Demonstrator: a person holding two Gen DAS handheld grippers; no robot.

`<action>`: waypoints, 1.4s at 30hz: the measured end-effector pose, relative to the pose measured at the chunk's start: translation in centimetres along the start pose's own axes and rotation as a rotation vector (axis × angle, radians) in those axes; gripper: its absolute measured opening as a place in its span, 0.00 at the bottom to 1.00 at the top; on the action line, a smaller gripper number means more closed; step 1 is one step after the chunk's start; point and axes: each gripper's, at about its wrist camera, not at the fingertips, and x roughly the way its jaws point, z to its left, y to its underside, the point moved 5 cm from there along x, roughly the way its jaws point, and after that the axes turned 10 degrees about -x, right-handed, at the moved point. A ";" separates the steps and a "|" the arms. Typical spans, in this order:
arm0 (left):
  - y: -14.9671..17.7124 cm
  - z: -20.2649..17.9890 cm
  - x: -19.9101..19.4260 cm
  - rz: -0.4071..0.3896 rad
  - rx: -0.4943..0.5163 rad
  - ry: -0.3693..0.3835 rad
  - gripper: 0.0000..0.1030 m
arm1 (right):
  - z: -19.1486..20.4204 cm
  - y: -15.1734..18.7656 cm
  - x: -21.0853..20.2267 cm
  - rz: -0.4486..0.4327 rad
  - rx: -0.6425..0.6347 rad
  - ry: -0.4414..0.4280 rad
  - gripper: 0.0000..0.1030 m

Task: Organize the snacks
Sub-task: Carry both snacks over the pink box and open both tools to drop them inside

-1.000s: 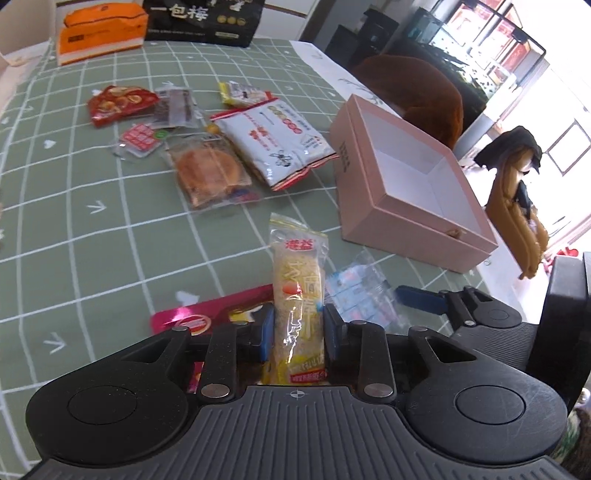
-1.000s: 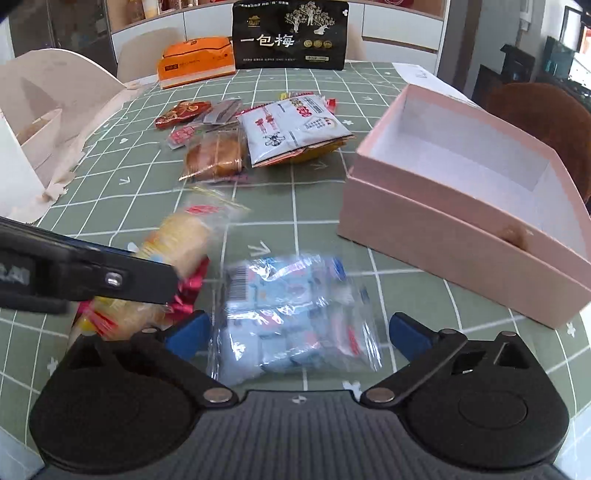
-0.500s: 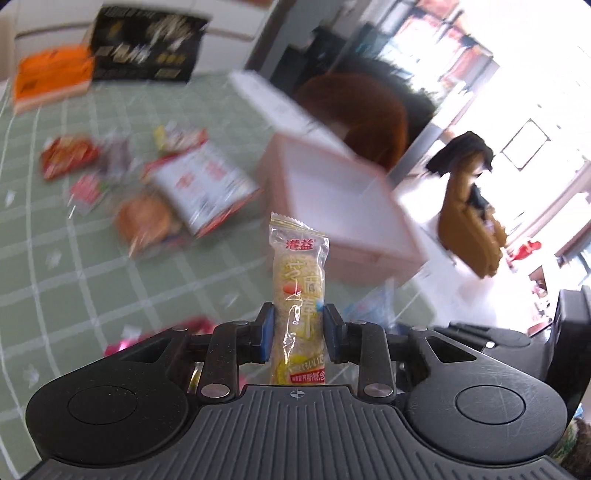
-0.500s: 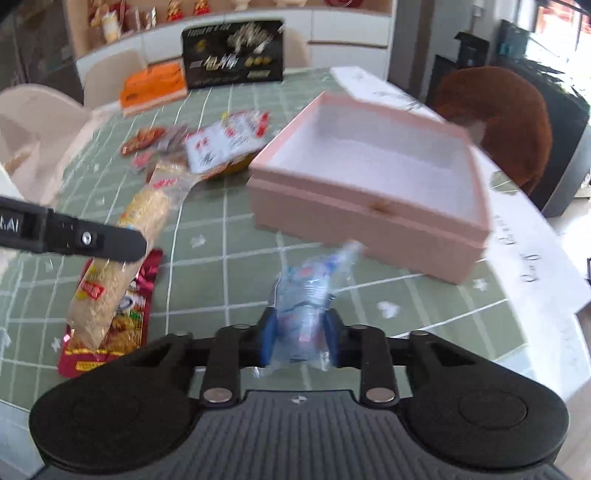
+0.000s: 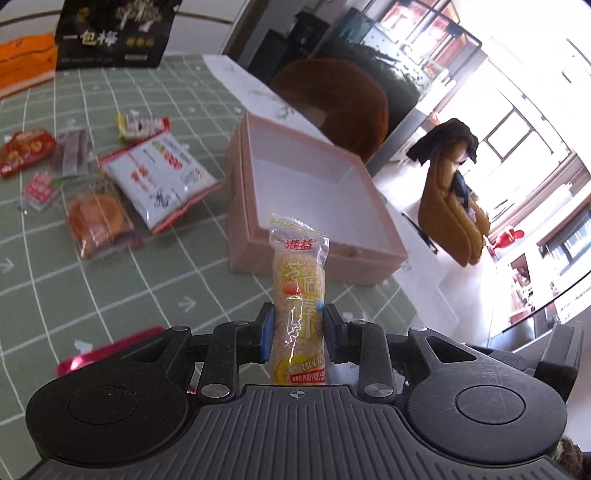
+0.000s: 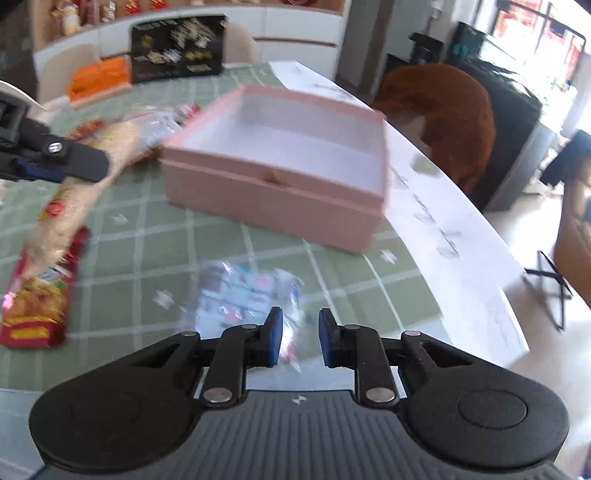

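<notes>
My left gripper [image 5: 298, 334] is shut on a yellow sesame bar packet [image 5: 298, 291] and holds it upright above the table, in front of the open pink box [image 5: 314, 236]. In the right wrist view the box [image 6: 273, 199] stands ahead, its inside bare. My right gripper [image 6: 299, 338] has its jaws slightly apart; the clear packet of blue-white sweets [image 6: 247, 299] hangs blurred at the left jaw, and whether it is held is unclear. The left gripper with the bar [image 6: 70, 210] shows at the left.
Several snack packets lie on the green checked cloth: a white bag [image 5: 159, 181], a round cake [image 5: 98, 221], a red packet [image 5: 22, 151] and a red-yellow packet [image 6: 37, 302]. A black bag [image 5: 114, 33] and an orange pack [image 5: 26, 62] stand at the far edge. A brown chair [image 6: 443, 122] is behind the box.
My right gripper closed on the sweets packet and lifted it; now its jaws stand a little apart and the packet is blurred. My left gripper rose with the bar, facing the box.
</notes>
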 end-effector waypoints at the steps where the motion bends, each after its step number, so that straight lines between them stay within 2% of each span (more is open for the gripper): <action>1: 0.3 0.1 0.2 0.009 0.005 -0.002 0.31 | -0.3 0.4 0.1 0.008 0.012 0.011 0.29; 2: 0.4 0.1 0.4 0.016 0.008 -0.005 0.31 | -0.5 0.8 0.3 0.017 0.028 0.018 0.34; 4: 0.6 0.3 0.6 0.026 0.012 -0.012 0.31 | -0.9 1.4 0.2 0.015 0.067 0.033 0.54; 7: 0.6 1.0 0.4 0.021 0.001 -0.026 0.31 | -1.3 1.9 -0.4 -0.013 0.140 0.004 0.57; 11: 0.4 2.2 0.1 0.011 -0.025 -0.051 0.31 | -1.1 1.9 -1.0 -0.041 0.274 -0.119 0.63; 16: 0.5 3.3 0.5 0.016 -0.057 -0.077 0.31 | 0.4 1.8 -0.4 -0.033 0.383 -0.185 0.66; 19: 0.7 3.4 0.6 0.026 -0.053 -0.085 0.31 | 1.5 1.4 0.9 -0.009 0.414 -0.166 0.72; 21: 0.8 3.4 0.6 0.030 -0.048 -0.088 0.31 | 2.2 0.5 1.7 -0.001 0.385 -0.115 0.75; 24: 1.0 3.5 0.5 0.035 -0.039 -0.094 0.31 | 2.8 -0.6 3.1 0.006 0.312 -0.073 0.85; 27: 1.1 3.3 0.3 0.037 -0.022 -0.093 0.31 | 4.0 -1.3 3.7 0.026 0.193 -0.039 0.83; 30: 0.9 2.5 -0.1 0.030 0.008 -0.079 0.31 | 4.6 -1.7 2.8 0.015 0.102 -0.052 0.68; 33: 0.4 1.6 -0.6 0.024 0.030 -0.048 0.31 | 4.3 -2.0 1.4 0.013 0.081 -0.114 0.63; 35: -0.6 0.9 -1.3 0.010 0.041 -0.011 0.31 | 3.8 -2.5 0.2 -0.011 0.076 -0.098 0.62; 38: -3.8 -1.0 -2.4 -0.026 0.065 0.060 0.31 | 2.1 -4.3 -2.4 -0.098 0.100 -0.083 0.62; 42: -10.1 -5.1 -1.9 -0.076 0.148 0.125 0.32 | -0.8 -9.2 -4.1 -0.210 0.104 -0.025 0.63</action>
